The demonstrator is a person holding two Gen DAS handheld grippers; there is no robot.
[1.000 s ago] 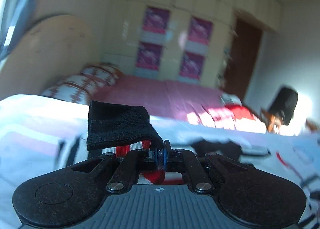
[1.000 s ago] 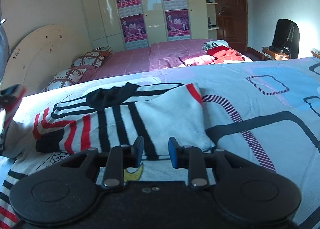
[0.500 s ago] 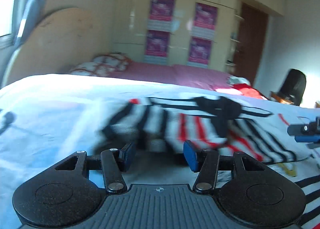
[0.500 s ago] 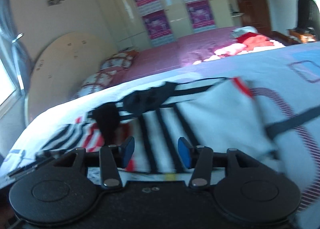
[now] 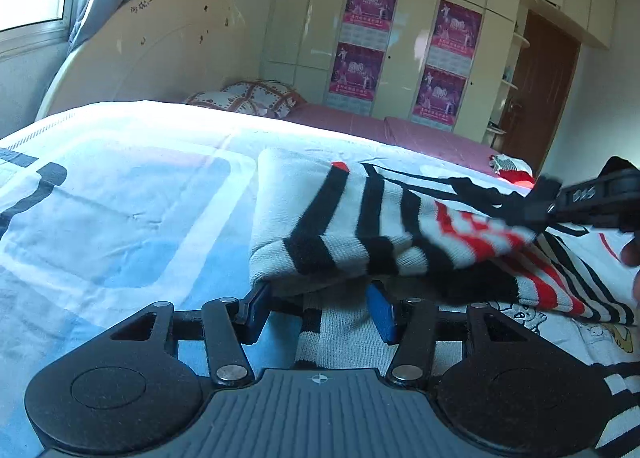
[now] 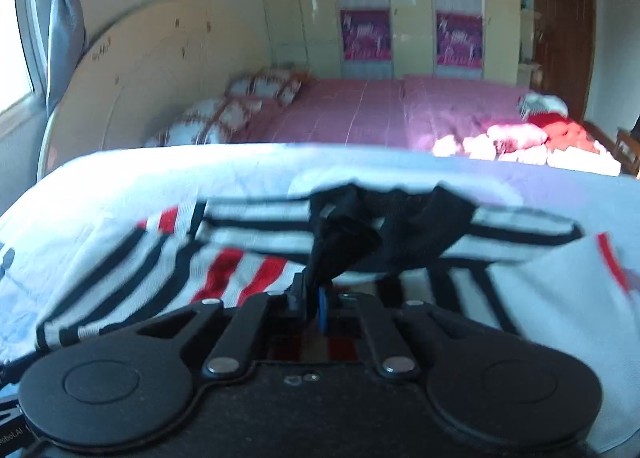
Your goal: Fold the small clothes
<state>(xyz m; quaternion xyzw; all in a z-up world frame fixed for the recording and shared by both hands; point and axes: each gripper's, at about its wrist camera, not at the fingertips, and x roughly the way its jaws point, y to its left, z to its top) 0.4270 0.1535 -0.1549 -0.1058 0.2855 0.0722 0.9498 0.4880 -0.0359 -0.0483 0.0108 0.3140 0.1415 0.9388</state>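
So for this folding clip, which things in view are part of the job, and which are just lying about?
Part of the job:
- striped sweater
- its black cuff, pinched in the right hand-held gripper
- left hand-held gripper, open at the sweater's fold
- blue patterned bedspread it lies on

Lying about:
- patterned pillows
- pink bed
- red clothes
- wardrobe posters

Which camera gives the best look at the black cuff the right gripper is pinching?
The right wrist view. The black cuff rises straight out of the closed right gripper, centred though slightly blurred, above the striped sweater. In the left wrist view, that cuff is a small dark bunch at the far right edge.
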